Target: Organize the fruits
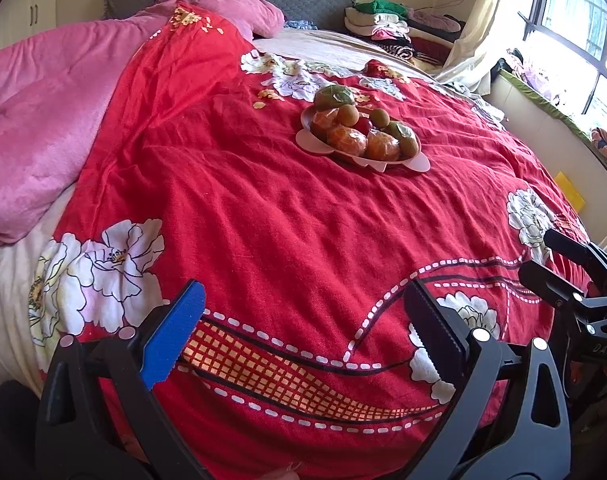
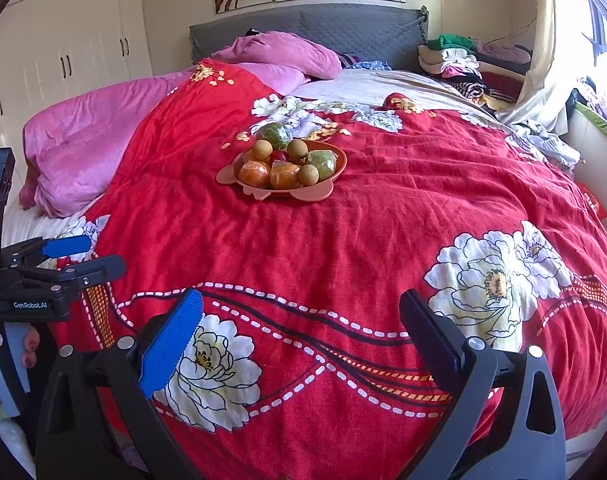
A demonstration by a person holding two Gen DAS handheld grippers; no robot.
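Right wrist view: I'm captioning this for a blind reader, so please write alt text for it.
A pink plate piled with fruit sits mid-bed on a red floral bedspread, far beyond the open, empty right gripper. The left gripper, also open, enters at the left edge; pink bedding lies behind.

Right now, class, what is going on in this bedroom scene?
A person holds two grippers low over a red floral bedspread. The left gripper and right gripper are both open and hold nothing. Farther up the bed, a pink plate sits piled with wrapped oranges, green fruit and small brown fruits, untouched.
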